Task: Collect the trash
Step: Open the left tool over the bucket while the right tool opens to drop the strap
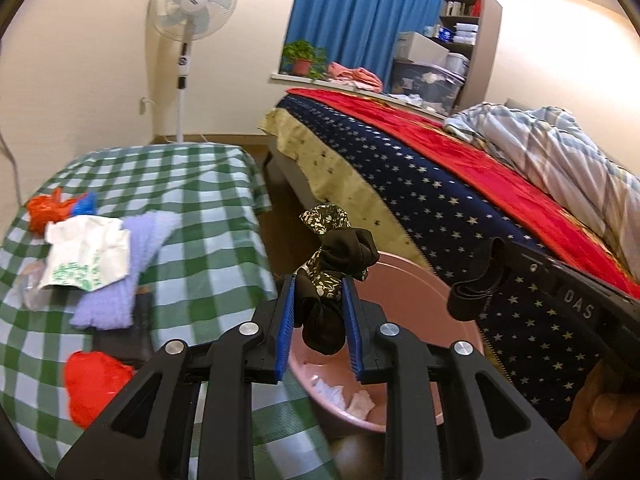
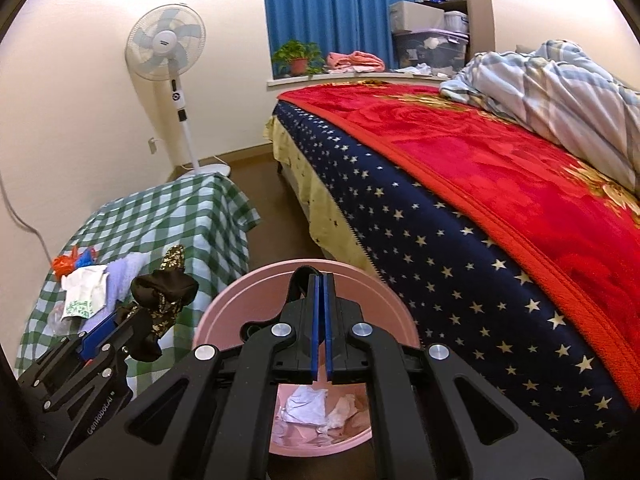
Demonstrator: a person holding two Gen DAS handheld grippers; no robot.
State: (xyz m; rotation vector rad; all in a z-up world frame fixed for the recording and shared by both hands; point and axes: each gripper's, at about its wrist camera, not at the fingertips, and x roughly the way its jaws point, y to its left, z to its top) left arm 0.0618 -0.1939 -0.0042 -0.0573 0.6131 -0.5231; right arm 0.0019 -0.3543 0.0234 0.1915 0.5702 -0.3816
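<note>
My left claw (image 1: 320, 292) is clamped on a bundle of black and floral fabric (image 1: 334, 276); the cloth fills the gap between the blue pads and sticks out above and below them. It hangs over the near-left rim of the pink basin (image 1: 404, 280), which sits on the floor between the tabletop and the bed (image 1: 440, 184).

My right claw (image 2: 321, 296) has its pads nearly together, pinching a thin black strap (image 2: 298, 280) at the tips. In the left wrist view the strap (image 1: 476, 284) dangles from those tips above the basin's right side. The right claw sits over the basin's middle.

Inside the basin I see crumpled white paper (image 2: 304, 402) on the bottom.

On the tabletop (image 1: 192, 184), under a green checked cloth: an orange plastic bag (image 1: 46, 210), a white printed bag (image 1: 88, 256), a lilac towel (image 1: 124, 272), and a red bag (image 1: 94, 384) near the close edge.

A standing fan (image 1: 192, 4) stands by the wall behind.
</note>
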